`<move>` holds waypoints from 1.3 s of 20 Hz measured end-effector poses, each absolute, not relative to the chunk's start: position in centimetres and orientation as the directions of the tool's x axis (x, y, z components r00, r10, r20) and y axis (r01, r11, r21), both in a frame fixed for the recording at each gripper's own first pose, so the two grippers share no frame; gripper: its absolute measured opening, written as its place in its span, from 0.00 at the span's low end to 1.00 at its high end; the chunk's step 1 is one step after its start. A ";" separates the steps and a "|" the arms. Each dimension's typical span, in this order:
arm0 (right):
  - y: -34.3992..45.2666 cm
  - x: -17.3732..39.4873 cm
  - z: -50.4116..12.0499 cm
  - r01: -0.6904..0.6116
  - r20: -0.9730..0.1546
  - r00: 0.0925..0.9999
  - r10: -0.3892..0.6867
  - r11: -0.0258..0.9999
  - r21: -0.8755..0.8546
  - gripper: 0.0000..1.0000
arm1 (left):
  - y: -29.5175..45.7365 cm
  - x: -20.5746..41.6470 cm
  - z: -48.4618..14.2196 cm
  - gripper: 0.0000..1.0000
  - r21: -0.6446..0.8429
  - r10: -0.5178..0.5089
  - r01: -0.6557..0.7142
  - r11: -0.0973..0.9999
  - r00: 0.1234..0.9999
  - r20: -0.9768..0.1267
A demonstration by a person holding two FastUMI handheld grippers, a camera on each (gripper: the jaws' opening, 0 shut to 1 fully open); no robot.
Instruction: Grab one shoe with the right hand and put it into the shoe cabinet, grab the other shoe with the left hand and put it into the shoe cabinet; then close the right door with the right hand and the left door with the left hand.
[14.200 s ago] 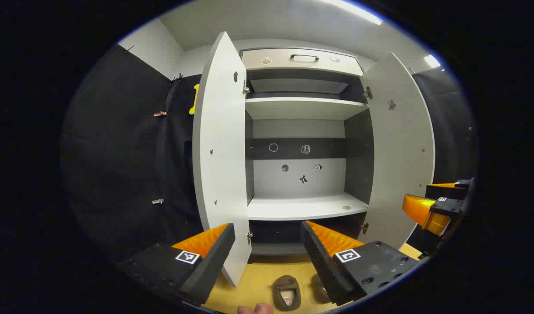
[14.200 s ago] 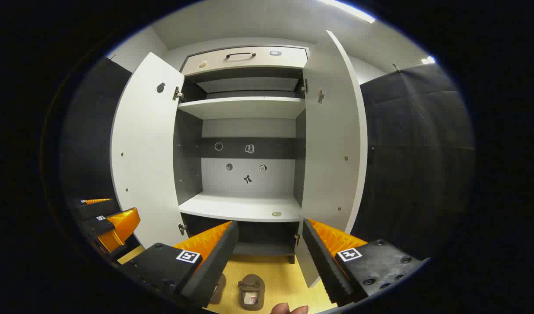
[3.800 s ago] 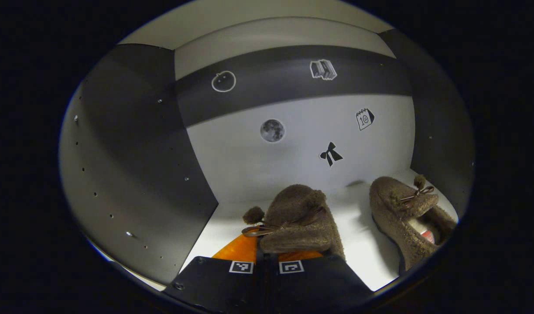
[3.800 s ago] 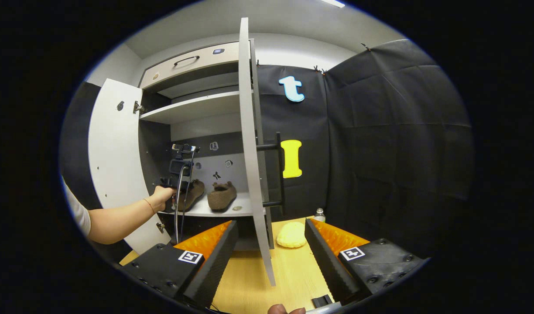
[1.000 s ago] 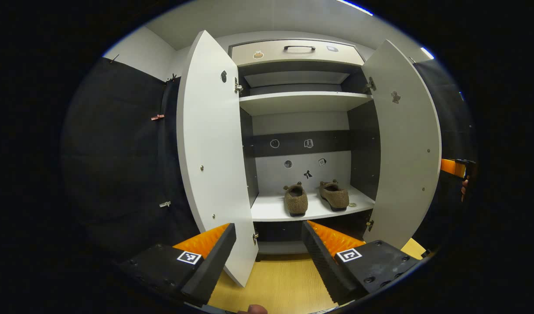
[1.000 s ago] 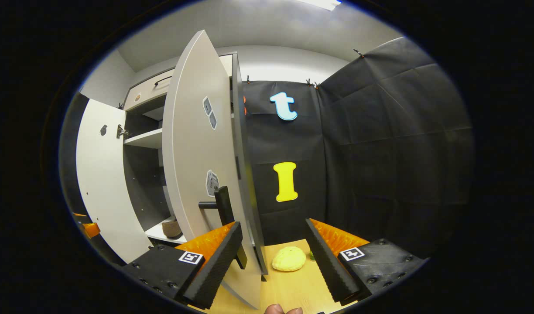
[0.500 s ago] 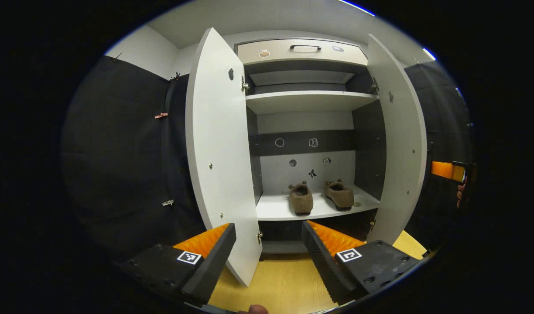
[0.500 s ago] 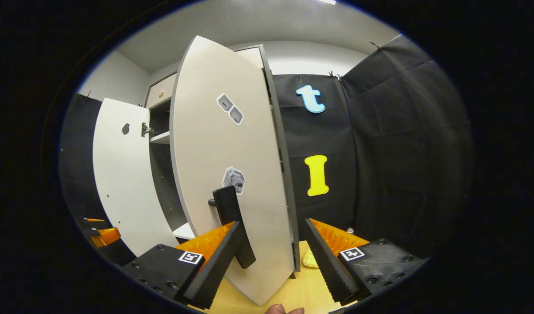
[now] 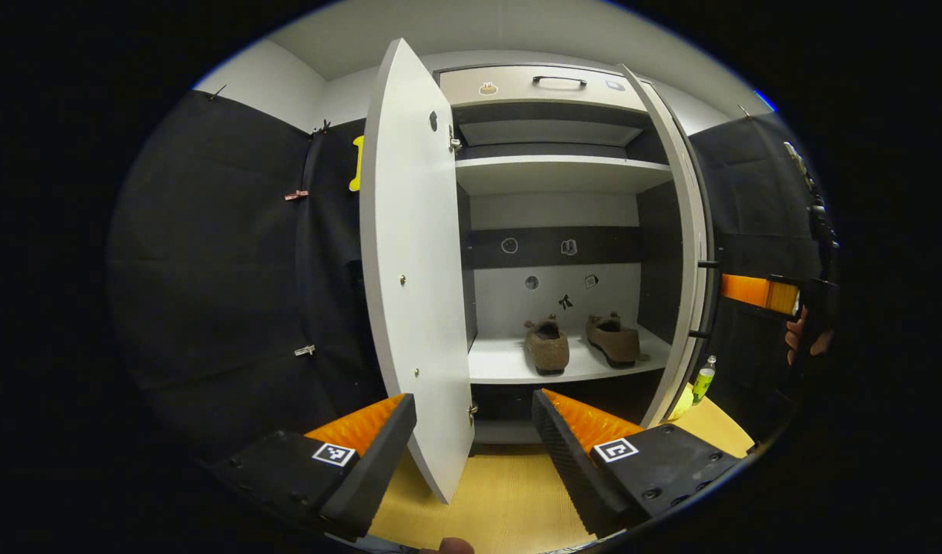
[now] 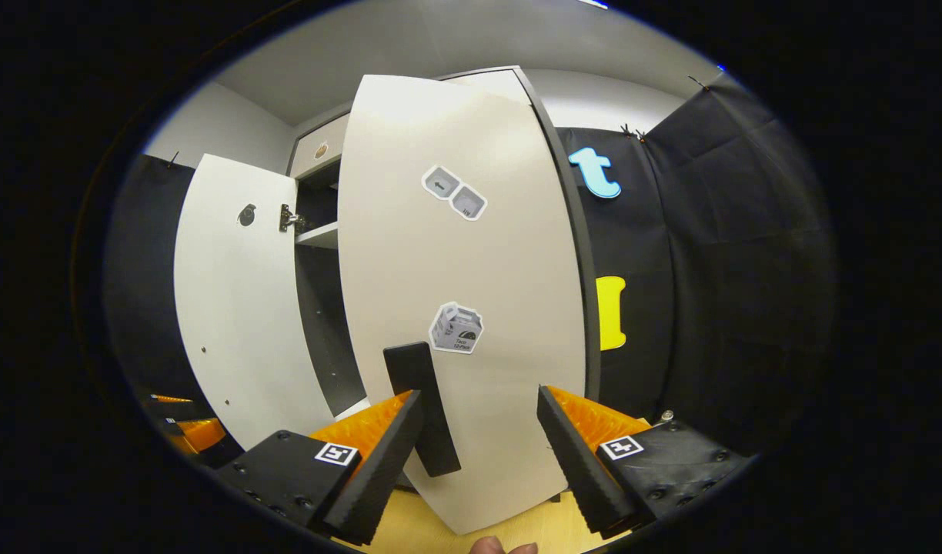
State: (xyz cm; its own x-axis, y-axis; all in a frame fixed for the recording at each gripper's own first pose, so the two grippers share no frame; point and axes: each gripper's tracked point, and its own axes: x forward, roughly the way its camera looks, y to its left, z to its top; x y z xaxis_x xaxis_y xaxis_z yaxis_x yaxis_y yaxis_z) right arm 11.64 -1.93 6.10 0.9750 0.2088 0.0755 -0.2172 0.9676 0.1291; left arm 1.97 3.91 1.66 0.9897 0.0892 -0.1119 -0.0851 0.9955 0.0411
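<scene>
Two brown fuzzy shoes (image 9: 548, 346) (image 9: 613, 338) stand side by side on the lower shelf (image 9: 502, 363) of the white shoe cabinet. The left door (image 9: 409, 269) stands wide open. In the left gripper view the right door (image 9: 690, 254) shows almost edge-on, partly swung in. My left gripper (image 9: 471, 450) is open, held back from the cabinet over the wooden floor. My right gripper (image 10: 479, 454) is open against the right door's outer face (image 10: 471, 308), with the black handle (image 10: 425, 408) just inside its left finger. The right gripper (image 9: 756, 291) also shows behind that door.
A drawer (image 9: 544, 83) tops the cabinet, with an upper shelf (image 9: 556, 173) below it. A green bottle (image 9: 702, 378) and a yellow soft object (image 9: 680, 402) sit on the floor right of the cabinet. Black cloth walls close in on both sides.
The right door has swung further toward shut, with my right gripper following behind its outer face. The left door and both shoes have stayed put.
</scene>
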 end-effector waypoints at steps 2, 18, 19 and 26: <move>-0.7 12.5 6.1 -0.223 0.073 0.974 0.216 0.967 0.121 0.98 | 4.4 1.8 1.7 0.96 0.036 0.100 -0.097 0.995 0.988 -0.114; 1.4 13.0 4.2 -0.195 -0.002 0.980 0.197 0.975 0.109 0.98 | 10.0 -0.3 2.6 0.96 0.047 0.187 -0.183 0.982 0.978 -0.091; 1.2 12.4 4.0 -0.198 -0.007 0.980 0.199 0.975 0.104 0.98 | 10.9 -0.3 2.8 0.96 0.044 0.198 -0.195 0.980 0.976 -0.088; -0.2 9.4 4.5 -0.175 0.019 0.985 0.174 0.983 0.058 0.98 | 18.0 3.3 4.5 0.96 0.030 0.245 -0.244 0.969 0.969 -0.029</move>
State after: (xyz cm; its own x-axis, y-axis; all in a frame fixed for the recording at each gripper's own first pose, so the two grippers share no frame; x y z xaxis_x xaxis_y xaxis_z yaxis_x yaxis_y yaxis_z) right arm 9.35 -0.24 4.46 0.9846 0.1738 0.0186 -0.1746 0.9829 0.0584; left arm 3.35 17.97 4.53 0.9692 0.2447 -0.0294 -0.2438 0.9694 0.0303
